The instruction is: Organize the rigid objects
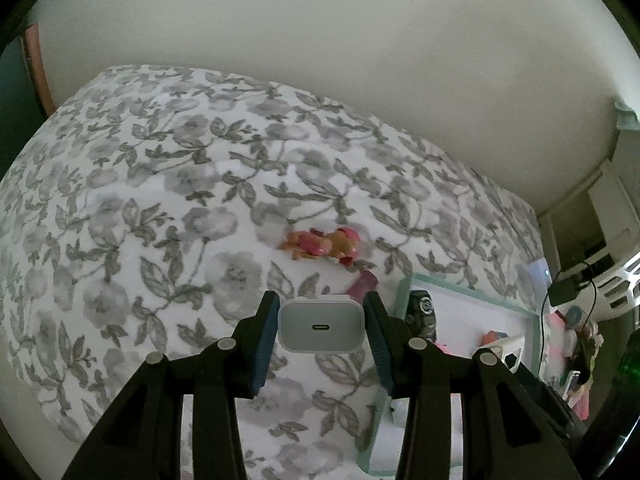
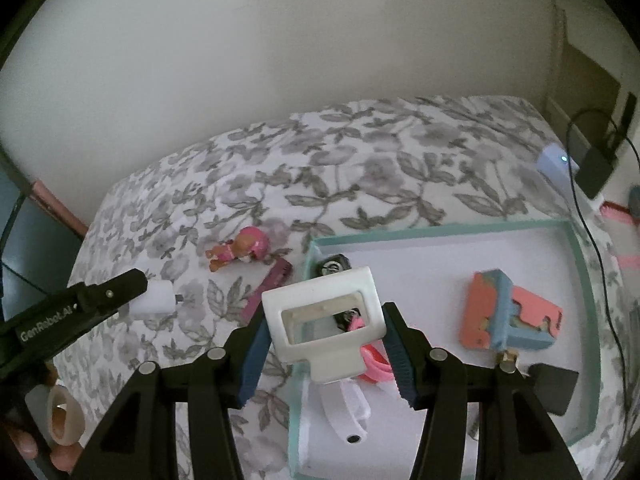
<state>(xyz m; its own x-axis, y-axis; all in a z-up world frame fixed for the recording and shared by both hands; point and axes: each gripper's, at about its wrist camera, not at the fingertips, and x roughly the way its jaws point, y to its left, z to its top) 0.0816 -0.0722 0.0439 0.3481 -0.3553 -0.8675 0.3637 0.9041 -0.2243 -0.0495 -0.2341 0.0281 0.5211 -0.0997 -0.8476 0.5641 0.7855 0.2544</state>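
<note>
My left gripper [image 1: 321, 326] is shut on a white USB-C charger block [image 1: 321, 326] above the floral bedspread; it also shows in the right wrist view [image 2: 156, 297] at the left. My right gripper [image 2: 324, 330] is shut on a white plastic frame piece [image 2: 324, 320], held over the near left corner of the mint-rimmed box lid [image 2: 440, 230]. A pink toy figure [image 2: 240, 250] and a magenta bar [image 2: 266, 286] lie on the bed left of the box.
Inside the box lie a black round object [image 2: 334, 266], a pink ring [image 2: 374, 368], a white strap [image 2: 348, 412], a coral and blue block puzzle [image 2: 508, 312] and a black pad [image 2: 554, 392]. A white device with a light [image 2: 556, 164] and black cables sit at the bed's right edge.
</note>
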